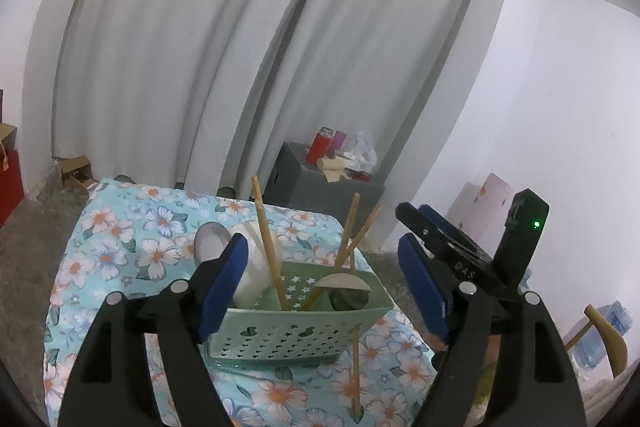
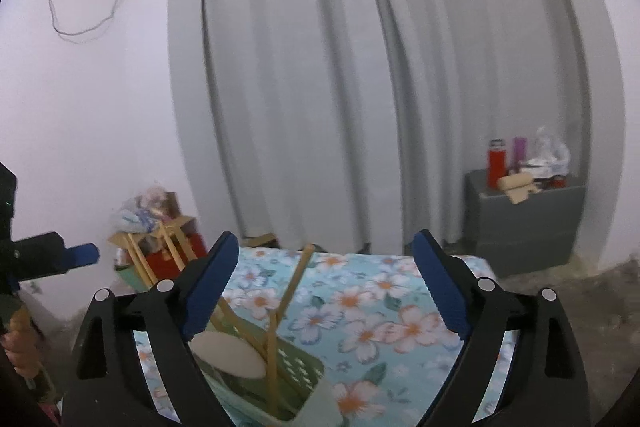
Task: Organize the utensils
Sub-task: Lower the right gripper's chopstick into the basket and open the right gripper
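A pale green perforated utensil basket [image 1: 294, 337] stands on the floral tablecloth [image 1: 132, 243]. Wooden chopsticks [image 1: 269, 247], a wooden spoon [image 1: 342, 283], a metal spoon [image 1: 210, 241] and a white ladle [image 1: 256, 267] stand in it. One chopstick [image 1: 355, 367] lies on the cloth in front of the basket. My left gripper [image 1: 320, 287] is open and empty, just above the basket. My right gripper [image 2: 326, 291] is open and empty, above the basket's corner [image 2: 296, 383]; it also shows in the left wrist view [image 1: 440, 227].
Grey curtains [image 1: 200, 47] hang behind the table. A grey cabinet [image 2: 524, 219] with a red flask [image 2: 496, 163] stands at the back. A wooden stool [image 2: 160, 251] with bags is at the left; a wooden chair [image 1: 604, 335] at the right.
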### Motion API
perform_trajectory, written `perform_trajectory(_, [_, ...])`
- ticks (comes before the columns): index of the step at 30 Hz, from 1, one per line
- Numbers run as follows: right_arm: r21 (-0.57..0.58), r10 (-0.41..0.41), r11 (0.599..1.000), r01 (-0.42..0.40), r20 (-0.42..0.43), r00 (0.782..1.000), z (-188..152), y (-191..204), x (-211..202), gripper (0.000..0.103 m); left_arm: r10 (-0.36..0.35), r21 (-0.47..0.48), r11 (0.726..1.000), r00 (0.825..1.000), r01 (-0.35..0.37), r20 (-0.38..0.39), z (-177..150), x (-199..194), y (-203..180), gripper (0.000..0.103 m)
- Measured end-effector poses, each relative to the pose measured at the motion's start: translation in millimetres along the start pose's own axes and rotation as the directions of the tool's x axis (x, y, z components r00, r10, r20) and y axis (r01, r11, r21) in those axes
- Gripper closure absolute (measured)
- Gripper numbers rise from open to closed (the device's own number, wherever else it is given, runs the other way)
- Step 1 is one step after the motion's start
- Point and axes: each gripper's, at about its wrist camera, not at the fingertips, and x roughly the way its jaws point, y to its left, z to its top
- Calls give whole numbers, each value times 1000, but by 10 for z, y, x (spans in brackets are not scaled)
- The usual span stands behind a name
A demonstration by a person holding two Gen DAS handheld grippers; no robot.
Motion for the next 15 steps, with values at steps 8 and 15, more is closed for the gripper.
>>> perform_trajectory(8, [10, -115, 993, 114, 46, 992, -57, 102, -439, 13, 38, 10, 999, 999, -38, 14, -102, -217, -34, 18])
perform_trajectory(15, [22, -102, 995, 102, 6, 995, -270, 387, -766, 11, 101, 1, 995, 995, -101, 22, -244, -417, -41, 7])
